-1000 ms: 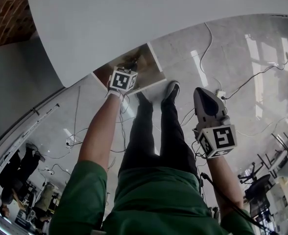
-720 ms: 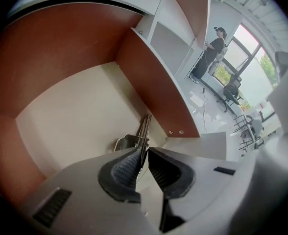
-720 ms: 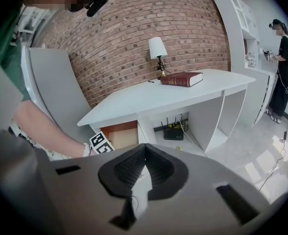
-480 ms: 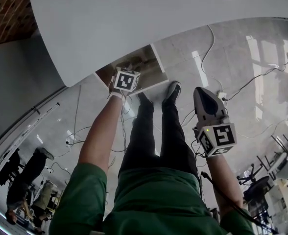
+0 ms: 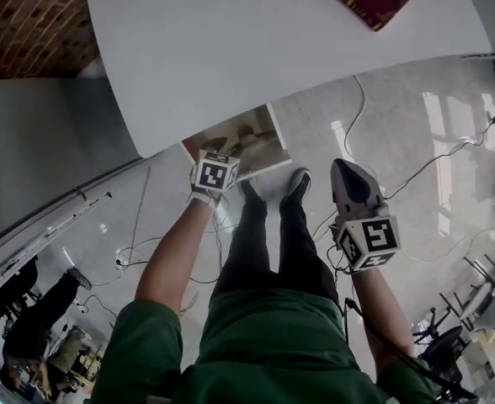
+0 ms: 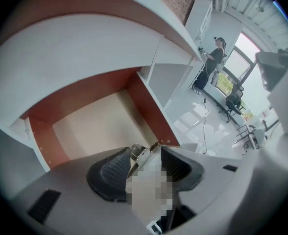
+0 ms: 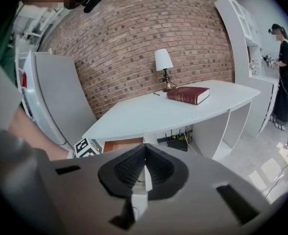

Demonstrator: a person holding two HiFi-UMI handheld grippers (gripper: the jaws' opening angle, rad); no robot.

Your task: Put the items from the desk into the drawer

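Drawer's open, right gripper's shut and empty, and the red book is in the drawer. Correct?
No: the red book is not in the drawer; it lies on the desk near the lamp, as the right gripper view shows. The drawer is open and the right gripper shut and empty.

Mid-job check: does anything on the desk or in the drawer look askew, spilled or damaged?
Nothing stands out. The red book lies flat on the desk near the upright lamp, and the drawer stands open beneath it.
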